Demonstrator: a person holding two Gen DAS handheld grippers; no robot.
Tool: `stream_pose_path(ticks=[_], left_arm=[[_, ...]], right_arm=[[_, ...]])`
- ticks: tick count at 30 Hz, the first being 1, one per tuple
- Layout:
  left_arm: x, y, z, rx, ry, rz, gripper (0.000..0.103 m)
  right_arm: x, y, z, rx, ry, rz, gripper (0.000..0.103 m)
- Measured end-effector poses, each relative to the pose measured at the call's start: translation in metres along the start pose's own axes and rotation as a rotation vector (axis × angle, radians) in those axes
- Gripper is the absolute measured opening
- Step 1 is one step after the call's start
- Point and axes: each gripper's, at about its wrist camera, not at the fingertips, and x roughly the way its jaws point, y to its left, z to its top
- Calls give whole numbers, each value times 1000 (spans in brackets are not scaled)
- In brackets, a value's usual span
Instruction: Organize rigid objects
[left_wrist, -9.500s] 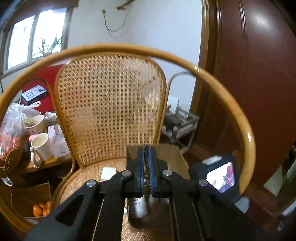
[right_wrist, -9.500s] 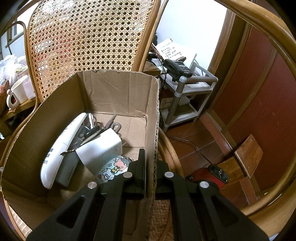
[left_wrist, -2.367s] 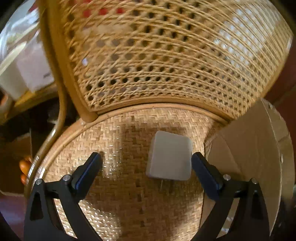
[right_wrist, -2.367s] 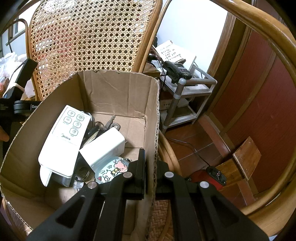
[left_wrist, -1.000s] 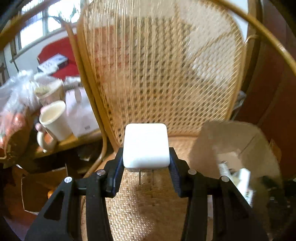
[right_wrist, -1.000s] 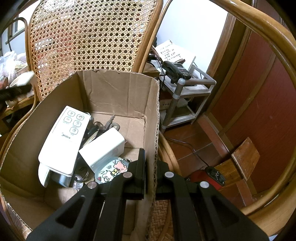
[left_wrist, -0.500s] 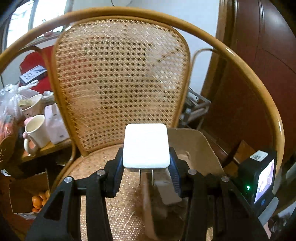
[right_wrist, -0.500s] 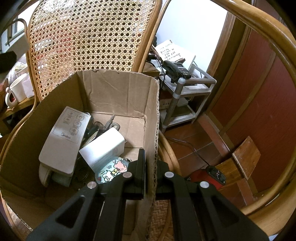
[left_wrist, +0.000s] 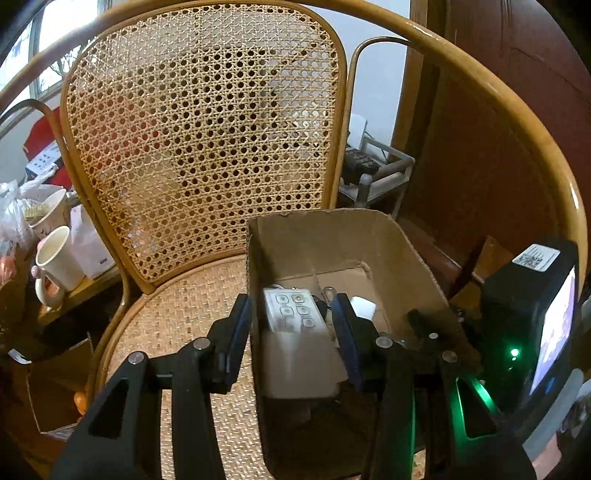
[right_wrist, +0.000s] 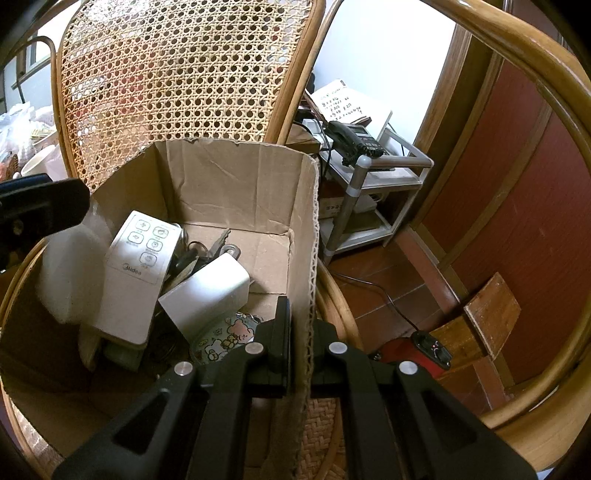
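A cardboard box (left_wrist: 332, 236) stands on the woven chair seat (left_wrist: 184, 306). My left gripper (left_wrist: 293, 334) is open above the box's left side. A white charger block (left_wrist: 299, 363), blurred, is just below the spread fingers and inside the box; it also shows in the right wrist view (right_wrist: 70, 269) at the box's left wall. The box holds a white Midea remote (right_wrist: 136, 266), another white adapter (right_wrist: 207, 291), keys (right_wrist: 218, 243) and a cartoon-print item (right_wrist: 229, 334). My right gripper (right_wrist: 299, 347) is shut on the box's right wall (right_wrist: 308, 258).
The cane chair back (left_wrist: 207, 125) rises behind the box and a curved wooden arm rail (left_wrist: 509, 110) rings the right side. White mugs (left_wrist: 55, 258) stand on a side table at left. A metal shelf with a phone (right_wrist: 354, 140) stands at right.
My left gripper carried the white charger from the seat to above the box and opened. The charger has left the fingers and is dropping into the box. My right gripper has kept its hold.
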Motion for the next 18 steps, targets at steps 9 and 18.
stream_pose_path(ticks=[9,18], left_arm=[[-17,21,-6,-37,-25,88,82],[-44,48,-16,-82,-58,186,97]], right_arm=[[1,3,1,-19,1,9,10],[-7,10,2,-55,14,48,35]])
